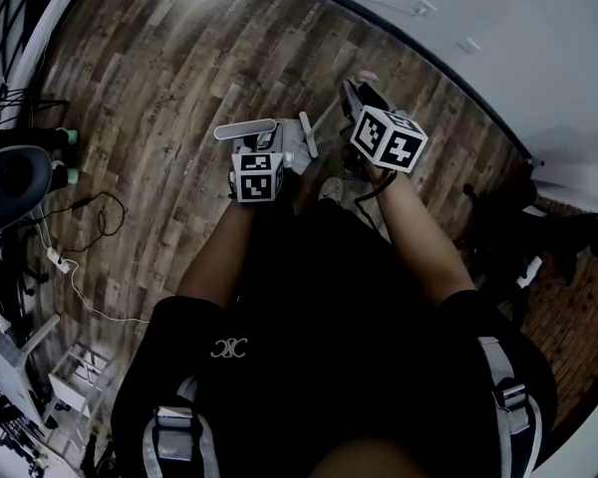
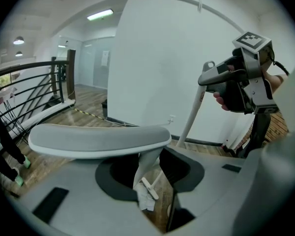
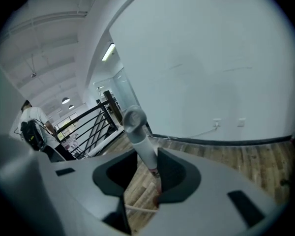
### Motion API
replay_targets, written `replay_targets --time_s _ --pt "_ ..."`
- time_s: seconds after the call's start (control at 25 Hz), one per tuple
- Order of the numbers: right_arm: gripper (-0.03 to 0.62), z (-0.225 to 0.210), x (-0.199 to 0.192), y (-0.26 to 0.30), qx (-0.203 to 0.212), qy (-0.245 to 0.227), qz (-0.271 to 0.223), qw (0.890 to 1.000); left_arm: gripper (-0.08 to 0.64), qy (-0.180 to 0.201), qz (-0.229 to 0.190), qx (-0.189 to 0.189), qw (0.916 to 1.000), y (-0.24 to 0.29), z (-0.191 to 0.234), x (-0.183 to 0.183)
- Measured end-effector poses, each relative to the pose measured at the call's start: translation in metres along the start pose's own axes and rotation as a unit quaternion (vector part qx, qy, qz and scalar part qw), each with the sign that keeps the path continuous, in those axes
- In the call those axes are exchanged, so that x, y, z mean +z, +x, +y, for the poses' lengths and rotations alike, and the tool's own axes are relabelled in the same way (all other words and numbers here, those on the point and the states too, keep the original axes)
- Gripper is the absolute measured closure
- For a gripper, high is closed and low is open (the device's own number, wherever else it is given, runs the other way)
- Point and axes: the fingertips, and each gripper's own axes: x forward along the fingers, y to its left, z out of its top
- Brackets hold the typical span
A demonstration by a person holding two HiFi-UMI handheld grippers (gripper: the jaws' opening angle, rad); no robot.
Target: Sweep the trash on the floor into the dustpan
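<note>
My left gripper (image 1: 262, 152) (image 2: 148, 167) is shut on the dustpan's long handle (image 2: 146, 162), just below its wide grey grip (image 2: 98, 139) (image 1: 244, 129). The pan itself is hidden under the gripper. My right gripper (image 1: 367, 118) (image 3: 148, 165) is shut on the broom's white pole (image 3: 145, 151), below the pole's grey cap (image 3: 133, 118). In the left gripper view the pole (image 2: 191, 114) slants down to the small broom head (image 2: 149, 188), which sits against a crumpled white piece of trash (image 2: 146, 200) on the wood floor. The broom head (image 1: 308, 134) shows white between the two grippers.
The person's shoes (image 1: 331, 189) stand just behind the tools. A white wall (image 1: 498, 28) runs close ahead. Cables and a power strip (image 1: 60, 259) lie at the left, near a chair (image 1: 10, 182). Dark gear (image 1: 508, 217) stands at the right. A railing (image 2: 19, 92) and a person (image 3: 32, 124) are farther off.
</note>
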Motion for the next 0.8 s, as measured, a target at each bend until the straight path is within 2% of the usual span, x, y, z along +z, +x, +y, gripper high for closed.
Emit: replay_targets --time_s 0.2,0.32,0.48,0.6,0.8 --pt "0.462 0.005 0.012 -0.002 0.023 0.030 -0.012 0.999 0.430 0.000 0.002 -0.006 1.0000 0.003 -0.003 0.002" --pt "0.462 -0.006 0.019 -0.009 0.016 0.050 -0.015 0.998 0.430 -0.002 0.003 -0.009 1.0000 0.003 -0.005 0.003" --pt "0.463 -0.023 0.023 -0.028 0.010 0.055 -0.020 0.998 0.430 0.001 0.004 -0.009 1.0000 0.006 -0.005 0.003" --pt "0.468 -0.028 0.031 -0.047 0.012 0.038 -0.034 0.999 0.430 -0.002 0.007 -0.011 0.9999 0.006 -0.006 0.006" --pt "0.474 -0.025 0.052 -0.079 0.023 -0.021 -0.071 0.997 0.430 -0.006 0.010 -0.005 0.9999 0.008 0.000 0.006"
